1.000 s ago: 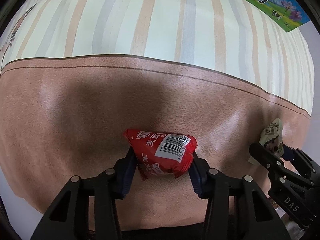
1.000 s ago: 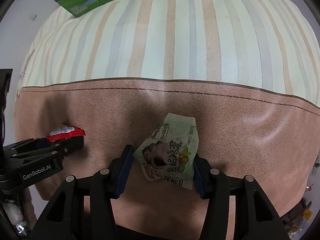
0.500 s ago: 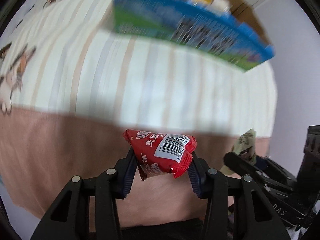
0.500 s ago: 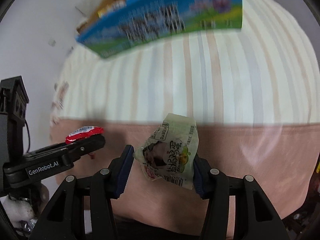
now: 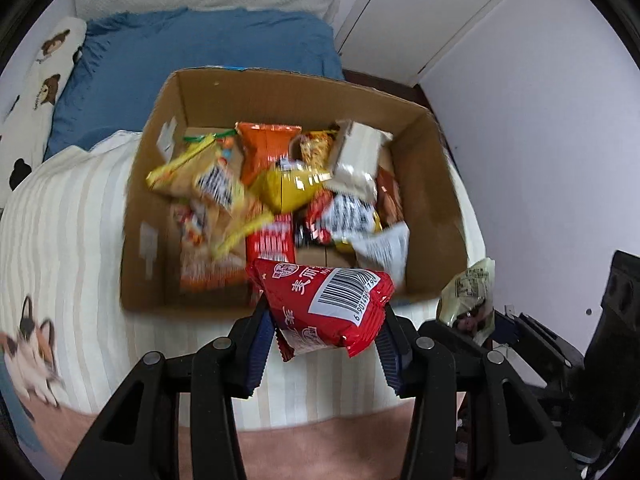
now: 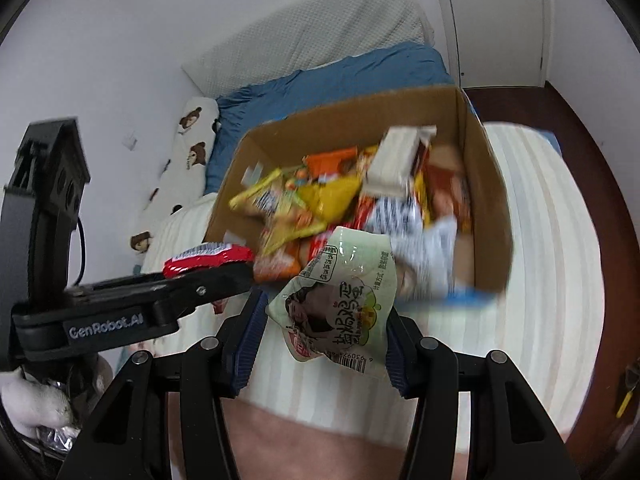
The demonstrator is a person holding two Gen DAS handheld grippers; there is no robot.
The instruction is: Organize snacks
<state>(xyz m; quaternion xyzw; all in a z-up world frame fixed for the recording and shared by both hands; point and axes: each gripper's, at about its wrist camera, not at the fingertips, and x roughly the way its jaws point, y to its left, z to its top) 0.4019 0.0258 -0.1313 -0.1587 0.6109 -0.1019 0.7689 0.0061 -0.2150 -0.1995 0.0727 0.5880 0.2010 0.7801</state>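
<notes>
My left gripper point(image 5: 326, 338) is shut on a red snack packet point(image 5: 324, 308) with a white barcode, held in the air just short of the near wall of an open cardboard box point(image 5: 436, 184). The box holds several mixed snack packets. My right gripper point(image 6: 322, 330) is shut on a pale green snack packet point(image 6: 340, 304), also held before the box point(image 6: 490, 200). The green packet point(image 5: 470, 298) shows at the right of the left wrist view. The left gripper with its red packet point(image 6: 208, 258) shows at the left of the right wrist view.
The box stands on a bed with a striped cream cover point(image 5: 68, 248) and a pink blanket band point(image 5: 320, 448) near me. A blue pillow point(image 5: 180, 60) and a bear-print pillow point(image 5: 40, 80) lie behind. White wall and door point(image 5: 420, 12) are to the right.
Both grippers have lifted and tilted up from the pink blanket, each still holding its packet. The box's open top and its contents have come into view.
</notes>
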